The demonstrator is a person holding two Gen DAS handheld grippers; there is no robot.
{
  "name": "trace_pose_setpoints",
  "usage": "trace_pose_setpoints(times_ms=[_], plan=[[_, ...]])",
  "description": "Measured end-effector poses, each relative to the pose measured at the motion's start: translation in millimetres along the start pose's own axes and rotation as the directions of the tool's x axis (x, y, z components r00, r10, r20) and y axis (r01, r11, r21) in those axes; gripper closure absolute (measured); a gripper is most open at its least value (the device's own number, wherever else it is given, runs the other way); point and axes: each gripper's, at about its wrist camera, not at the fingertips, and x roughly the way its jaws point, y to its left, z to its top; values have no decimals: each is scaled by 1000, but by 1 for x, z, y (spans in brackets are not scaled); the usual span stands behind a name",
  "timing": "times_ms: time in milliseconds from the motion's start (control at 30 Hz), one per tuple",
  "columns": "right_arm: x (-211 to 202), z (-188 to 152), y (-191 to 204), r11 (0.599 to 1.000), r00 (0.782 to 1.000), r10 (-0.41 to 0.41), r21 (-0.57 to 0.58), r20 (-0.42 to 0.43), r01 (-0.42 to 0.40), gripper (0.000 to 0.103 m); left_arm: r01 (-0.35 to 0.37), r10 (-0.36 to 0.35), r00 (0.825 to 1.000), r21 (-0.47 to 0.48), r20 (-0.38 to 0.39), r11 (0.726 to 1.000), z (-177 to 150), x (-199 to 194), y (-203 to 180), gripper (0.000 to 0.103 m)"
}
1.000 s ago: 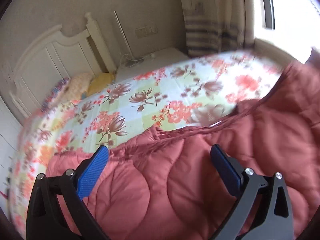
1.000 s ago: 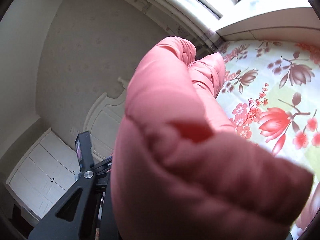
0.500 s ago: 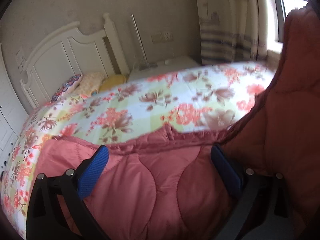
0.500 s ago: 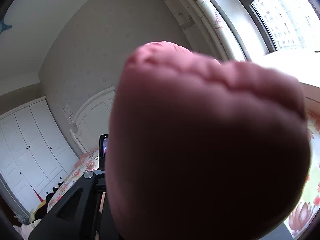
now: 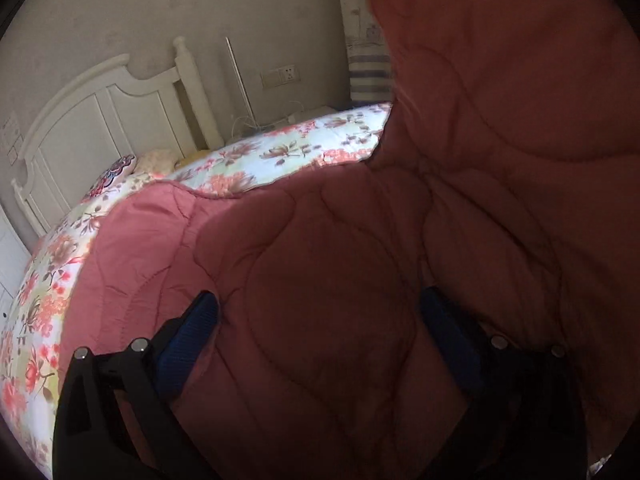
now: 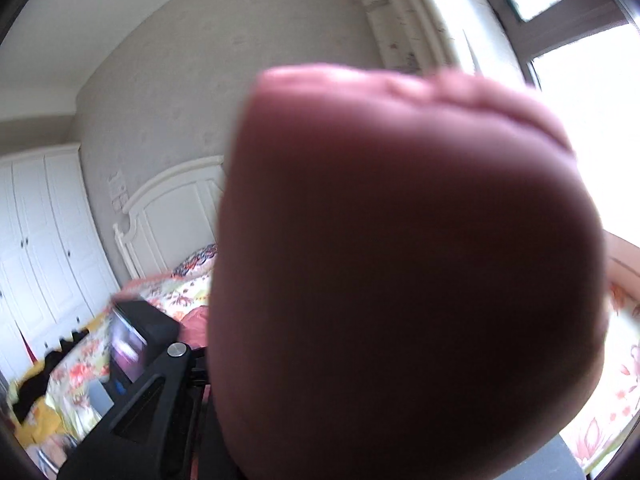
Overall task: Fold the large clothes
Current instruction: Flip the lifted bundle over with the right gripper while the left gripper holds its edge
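A dusty-pink quilted garment (image 5: 320,248) lies spread over the floral bedsheet (image 5: 280,152). Its right part is lifted and hangs as a tall flap (image 5: 500,80) at the right of the left wrist view. My left gripper (image 5: 320,316) is open, its blue pads wide apart just over the quilted surface and gripping nothing. In the right wrist view a thick bunch of the same pink garment (image 6: 400,260) bulges out of my right gripper (image 6: 320,340), which is shut on it and holds it up. Only that gripper's left finger (image 6: 132,328) shows.
A white headboard (image 5: 100,120) and pillows (image 5: 156,160) stand at the bed's far end, below a wall socket (image 5: 280,76) and next to a striped curtain (image 5: 368,60). White wardrobe doors (image 6: 40,240), a bright window (image 6: 580,100) and dark and yellow clothes (image 6: 36,392) on the bed appear in the right wrist view.
The lifted part of the garment has swung in from the right and now fills the upper right of the left wrist view. The right gripper has risen and rolled upright with its bunch.
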Motion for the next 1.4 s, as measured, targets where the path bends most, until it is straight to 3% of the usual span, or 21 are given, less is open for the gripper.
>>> trace_pose_setpoints(times_ms=[200, 267, 367, 467, 567, 633, 700, 733, 767, 800, 833, 967, 1100, 1200, 1233, 1333, 1400], plan=[[19, -4, 35, 994, 1000, -26, -110, -8, 25, 68, 35, -35, 999, 8, -7, 999, -10, -1, -1, 2], [24, -3, 38, 994, 999, -39, -106, -14, 37, 68, 98, -98, 995, -2, -25, 995, -11, -9, 10, 2], [37, 0, 50, 988, 997, -69, -138, -19, 66, 67, 197, -196, 980, -122, 18, 973, -15, -41, 53, 2], [50, -2, 74, 966, 995, -100, -241, -30, 90, 67, 162, -137, 984, -253, 114, 954, -24, -79, 116, 2], [67, -22, 117, 895, 992, -124, -434, -24, 101, 65, 72, -14, 988, -375, 155, 924, -40, -108, 181, 2], [83, -49, 149, 800, 992, -123, -595, -32, 80, 62, 40, 34, 984, -412, 173, 910, -45, -123, 211, 2], [104, -100, 186, 581, 986, -155, -813, -55, 46, 57, 16, 62, 983, -420, 172, 907, -46, -134, 231, 2], [114, -132, 199, 436, 981, -183, -900, -70, 17, 51, 22, 49, 985, -399, 168, 917, -44, -137, 233, 2], [123, -170, 209, 241, 977, -213, -970, -21, 32, 50, 31, 35, 986, -377, 166, 926, -37, -136, 234, 2], [124, -190, 212, 143, 978, -208, -987, 36, 67, 47, 41, 16, 987, -343, 161, 938, -31, -134, 229, 2], [126, -200, 213, 106, 976, -212, -991, 53, 77, 47, 52, -3, 988, -310, 155, 949, -25, -132, 224, 2], [133, -196, 205, 79, 971, -235, -995, 33, 53, 47, 174, -153, 977, -138, 149, 975, 11, -115, 181, 2], [134, -200, 200, 70, 972, -227, -995, 54, 71, 47, 125, -126, 990, 31, 65, 992, 39, -74, 127, 2], [135, -199, 191, 75, 975, -214, -994, 60, 78, 47, 79, -73, 995, 91, -69, 993, 36, -18, 116, 2], [135, -199, 188, 78, 976, -207, -993, 72, 90, 47, 64, -53, 993, 106, -106, 992, 28, 6, 120, 2], [137, -199, 176, 82, 981, -172, -991, 91, 107, 48, 163, -163, 982, -6, -92, 987, 3, 32, 146, 2], [137, -199, 168, 76, 985, -152, -992, 85, 97, 48, 176, -180, 981, -54, -72, 983, -6, 37, 154, 2]])
